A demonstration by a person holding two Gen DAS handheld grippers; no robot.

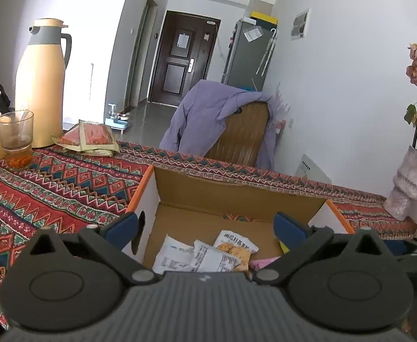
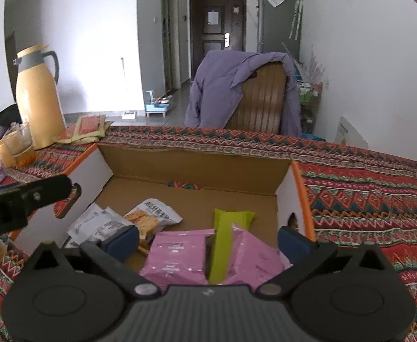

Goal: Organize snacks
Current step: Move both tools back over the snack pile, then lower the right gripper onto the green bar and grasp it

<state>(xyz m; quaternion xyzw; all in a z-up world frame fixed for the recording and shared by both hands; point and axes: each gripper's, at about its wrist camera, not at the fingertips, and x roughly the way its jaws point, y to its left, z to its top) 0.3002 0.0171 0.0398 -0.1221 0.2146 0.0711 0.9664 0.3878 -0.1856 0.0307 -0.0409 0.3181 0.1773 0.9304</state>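
Two grippers, left (image 1: pixel 205 225) and right (image 2: pixel 208 239), jaws apart, empty, over box (image 2: pixel 197 165).
Risk: right jaws could snag both pink packs (image 2: pixel 177 256) below; left could clip box wall.

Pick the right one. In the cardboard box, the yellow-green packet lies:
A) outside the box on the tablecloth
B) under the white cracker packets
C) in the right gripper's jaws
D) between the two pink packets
D: in the right wrist view the yellow-green packet lies in the cardboard box with a pink packet on each side, and the right gripper is open and empty.
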